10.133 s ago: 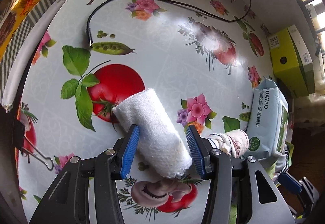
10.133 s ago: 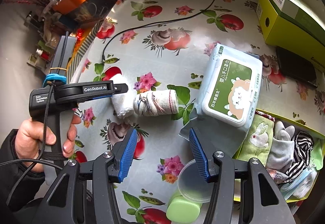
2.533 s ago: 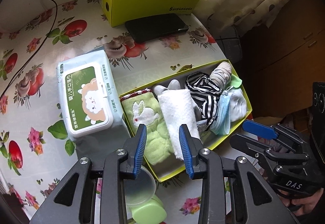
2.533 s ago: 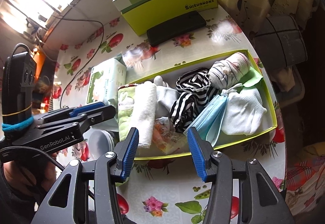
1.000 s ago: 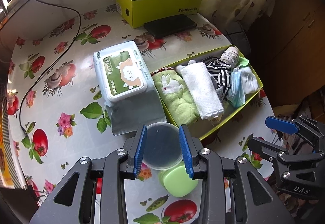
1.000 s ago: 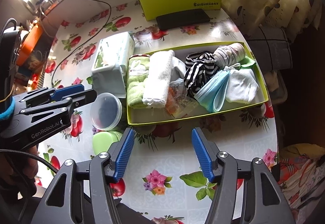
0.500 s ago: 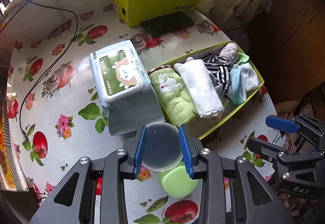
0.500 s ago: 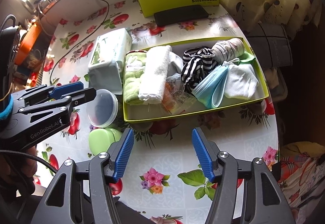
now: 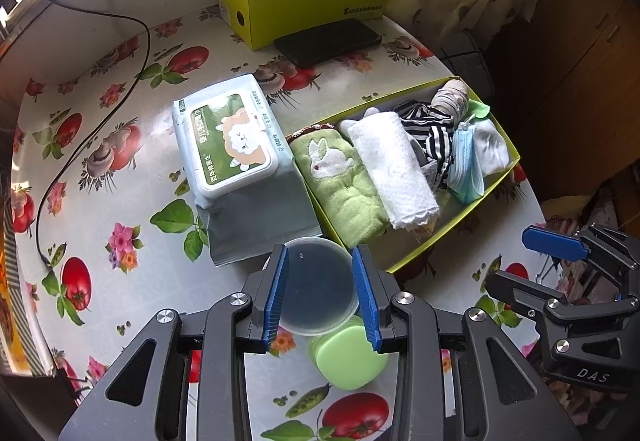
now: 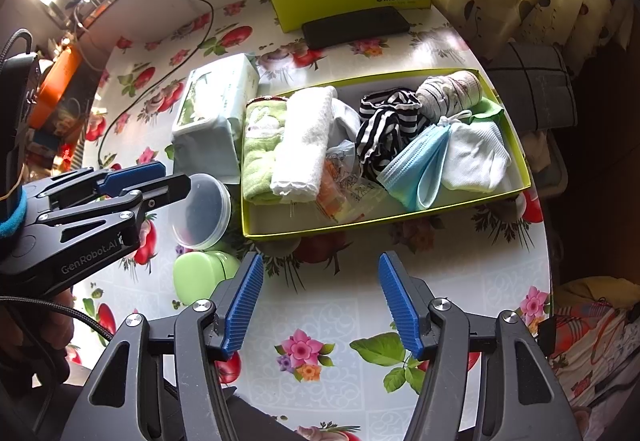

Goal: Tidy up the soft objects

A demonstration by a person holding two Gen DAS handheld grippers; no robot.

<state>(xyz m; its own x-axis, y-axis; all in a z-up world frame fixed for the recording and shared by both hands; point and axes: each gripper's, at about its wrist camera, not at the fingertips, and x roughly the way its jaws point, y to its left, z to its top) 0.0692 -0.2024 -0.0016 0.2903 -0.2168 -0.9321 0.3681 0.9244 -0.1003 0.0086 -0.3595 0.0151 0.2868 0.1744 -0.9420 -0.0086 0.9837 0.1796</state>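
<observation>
On a round table covered with a fruit-and-flower oilcloth point(image 10: 352, 325), a shallow yellow-green cardboard box point(image 10: 384, 219) holds a row of soft things: a green rabbit-embroidered towel point(image 9: 340, 177), a rolled white terry towel point(image 9: 394, 169), a black-and-white striped cloth point(image 10: 380, 125), a blue face mask point(image 10: 420, 169) and white socks point(image 10: 476, 153). Just beside the box lies a pale wet-wipes pack point(image 9: 236, 149). The left gripper point(image 9: 322, 297) hangs empty, jaws parted, above a clear round plastic lid point(image 9: 316, 289) and a green soap-shaped case point(image 9: 350, 357). The right gripper point(image 10: 320, 305) is likewise released, above bare oilcloth in front of the box.
</observation>
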